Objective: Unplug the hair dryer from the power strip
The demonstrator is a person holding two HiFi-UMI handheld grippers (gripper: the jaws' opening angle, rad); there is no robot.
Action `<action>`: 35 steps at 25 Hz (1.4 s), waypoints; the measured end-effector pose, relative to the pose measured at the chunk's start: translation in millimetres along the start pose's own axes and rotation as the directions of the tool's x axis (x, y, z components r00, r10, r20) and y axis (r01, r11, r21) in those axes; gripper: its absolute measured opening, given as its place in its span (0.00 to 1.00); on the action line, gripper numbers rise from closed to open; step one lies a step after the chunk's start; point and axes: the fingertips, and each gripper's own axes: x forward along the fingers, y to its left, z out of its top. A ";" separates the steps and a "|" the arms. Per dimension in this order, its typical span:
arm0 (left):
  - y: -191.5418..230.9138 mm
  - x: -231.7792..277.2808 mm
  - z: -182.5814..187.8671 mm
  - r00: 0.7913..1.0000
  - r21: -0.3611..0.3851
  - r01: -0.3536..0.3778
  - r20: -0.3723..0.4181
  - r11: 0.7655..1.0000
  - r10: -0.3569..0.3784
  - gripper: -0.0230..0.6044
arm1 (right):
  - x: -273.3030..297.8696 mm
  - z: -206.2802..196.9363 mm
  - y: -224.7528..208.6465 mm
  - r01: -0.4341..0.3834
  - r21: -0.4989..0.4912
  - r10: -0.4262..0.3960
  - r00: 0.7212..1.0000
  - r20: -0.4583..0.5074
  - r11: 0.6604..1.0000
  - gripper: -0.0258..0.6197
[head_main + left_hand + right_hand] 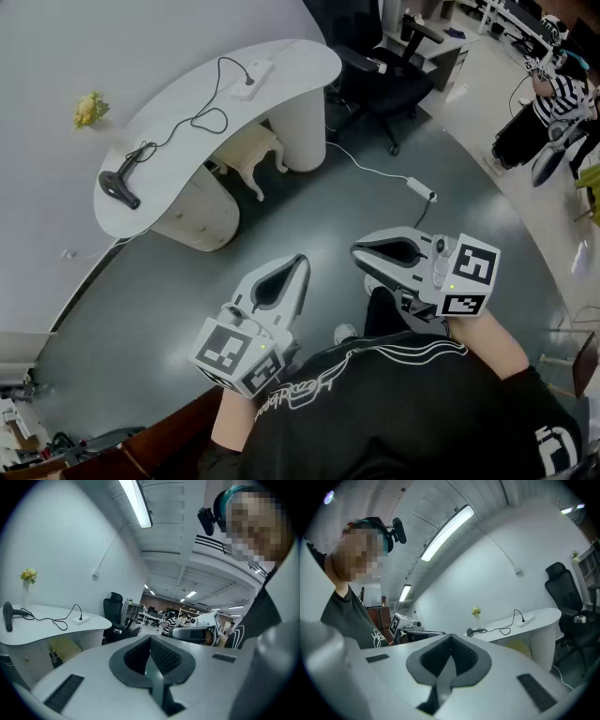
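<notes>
A black hair dryer [120, 184] lies at the left end of the curved white table [178, 122]. Its black cord [202, 120] runs to a plug in the white power strip [251, 81] near the table's right end. Both grippers hover over the floor, well short of the table. My left gripper [301, 259] is shut with nothing in it, and my right gripper [356, 250] beside it is shut and empty too. The left gripper view has its closed tips [150, 637] low, the dryer [7, 616] and strip [80, 619] far left. In the right gripper view, the dryer [471, 632] and strip [528, 619] lie beyond the closed tips [451, 636].
A black office chair [375, 75] stands right of the table, and a cream stool [248, 150] sits under it. A second white strip with a cable [422, 190] lies on the grey floor. Yellow flowers [89, 110] stand by the wall. A person in a striped shirt [562, 94] is at far right.
</notes>
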 end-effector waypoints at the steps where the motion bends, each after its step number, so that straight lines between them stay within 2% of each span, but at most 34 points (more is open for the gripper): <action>1: -0.7 -1.3 1.4 1.000 0.001 0.000 0.002 1.000 0.000 0.04 | 0.4 1.4 1.3 -0.001 -0.002 0.001 1.000 0.000 1.000 0.04; 12: 3.0 -32.4 19.3 0.998 0.028 -0.024 0.059 0.999 0.022 0.04 | 12.7 17.2 15.1 0.005 -0.006 -0.004 1.000 0.010 1.000 0.04; 19: 14.9 -34.3 27.5 0.995 0.015 -0.056 0.079 0.998 0.054 0.04 | 16.1 24.2 8.5 -0.009 0.013 0.009 1.000 0.014 1.000 0.04; 28: 77.2 2.4 38.6 0.994 0.008 -0.098 0.054 0.995 0.098 0.04 | 59.0 28.2 -61.1 -0.052 0.049 0.052 0.999 -0.003 0.997 0.04; 35: 162.6 69.4 65.3 0.990 -0.025 -0.141 0.019 0.990 0.142 0.04 | 106.4 52.9 -164.4 -0.080 0.087 0.081 0.997 -0.006 0.993 0.04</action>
